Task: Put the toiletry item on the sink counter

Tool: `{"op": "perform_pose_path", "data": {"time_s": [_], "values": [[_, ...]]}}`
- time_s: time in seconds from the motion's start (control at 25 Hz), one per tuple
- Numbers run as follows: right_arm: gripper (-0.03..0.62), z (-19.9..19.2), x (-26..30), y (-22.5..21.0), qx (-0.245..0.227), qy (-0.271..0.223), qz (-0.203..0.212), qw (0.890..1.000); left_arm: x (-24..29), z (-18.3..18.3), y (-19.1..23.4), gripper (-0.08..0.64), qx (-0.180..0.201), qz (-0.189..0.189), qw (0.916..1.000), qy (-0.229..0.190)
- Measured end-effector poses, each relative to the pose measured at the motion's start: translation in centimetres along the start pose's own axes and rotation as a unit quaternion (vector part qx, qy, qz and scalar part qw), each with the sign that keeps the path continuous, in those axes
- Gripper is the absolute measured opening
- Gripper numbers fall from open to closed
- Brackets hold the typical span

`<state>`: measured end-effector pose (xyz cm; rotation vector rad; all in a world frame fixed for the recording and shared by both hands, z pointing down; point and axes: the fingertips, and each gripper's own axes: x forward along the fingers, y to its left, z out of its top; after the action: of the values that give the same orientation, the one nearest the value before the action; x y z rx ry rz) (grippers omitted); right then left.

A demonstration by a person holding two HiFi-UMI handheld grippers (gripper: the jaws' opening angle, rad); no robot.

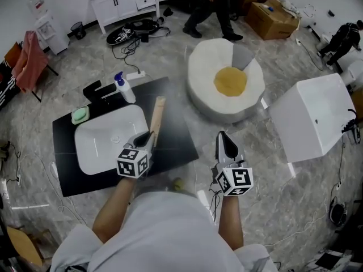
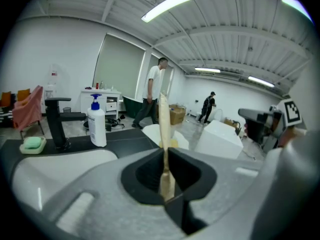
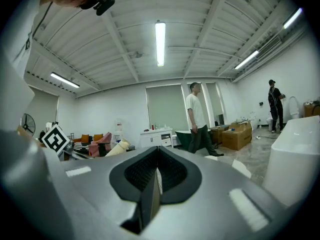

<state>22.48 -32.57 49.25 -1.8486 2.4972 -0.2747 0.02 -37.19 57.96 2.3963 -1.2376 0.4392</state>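
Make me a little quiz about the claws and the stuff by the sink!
1. True or false: the left claw is shut on the long tan item.
2. Which thing stands on the black counter beside the black tap? A) a pump bottle B) a red mug C) a banana
3. Fill in the gap: the right claw is shut and holds ____.

Key: 1 true. 2 A. 3 nothing.
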Motion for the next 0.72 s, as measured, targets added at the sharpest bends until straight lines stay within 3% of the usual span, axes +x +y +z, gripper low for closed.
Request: {"op": "perform_pose_path", "data": {"time_s": [0.72], "values": [[0.003, -1.2, 4.8, -3.0, 0.006, 0.025, 0.016, 1.000, 8.5, -6.2, 3.0, 0.028, -0.036, 0.029, 0.9925, 0.113]]}}
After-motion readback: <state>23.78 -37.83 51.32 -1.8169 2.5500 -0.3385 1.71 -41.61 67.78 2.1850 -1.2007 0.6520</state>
